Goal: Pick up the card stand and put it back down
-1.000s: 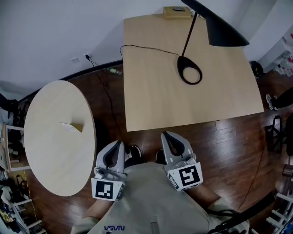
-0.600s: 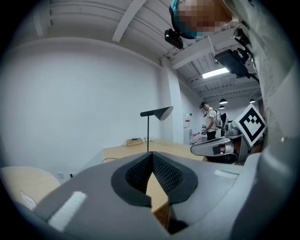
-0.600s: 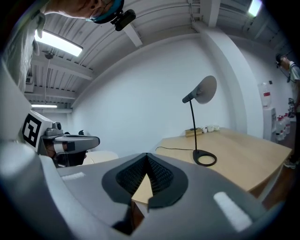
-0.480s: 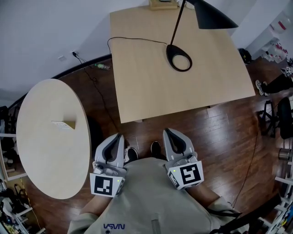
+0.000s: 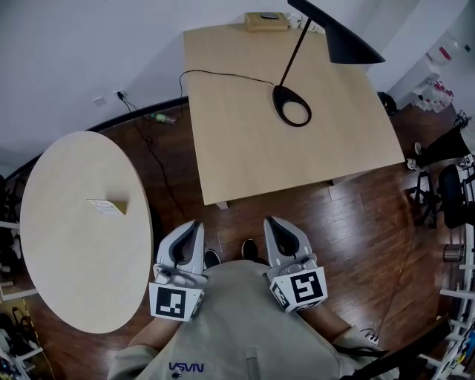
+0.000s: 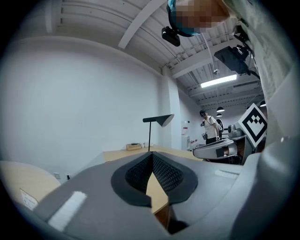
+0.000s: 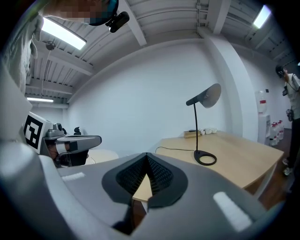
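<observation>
The card stand [image 5: 108, 207], a small wooden block with a white card in it, sits on the round light-wood table [image 5: 67, 274] at the left of the head view; its card shows at the lower left of the left gripper view [image 6: 28, 199]. My left gripper [image 5: 194, 226] and right gripper [image 5: 273, 223] are held close to my chest over the dark wood floor, well to the right of the stand. Both are shut with nothing between the pads, tips meeting in the left gripper view [image 6: 152, 154] and the right gripper view [image 7: 146, 155].
A square light-wood table [image 5: 252, 156] stands ahead with a black desk lamp [image 5: 291, 111], its cable and a small box [image 5: 266, 21] at the far edge. A wall socket and cable lie between the tables. Chairs and clutter stand at the right edge [image 5: 449, 200].
The head view has swung: both tables have shifted left and slightly up in the picture. The grippers stay shut near my chest, and the card stand has not moved on the table.
</observation>
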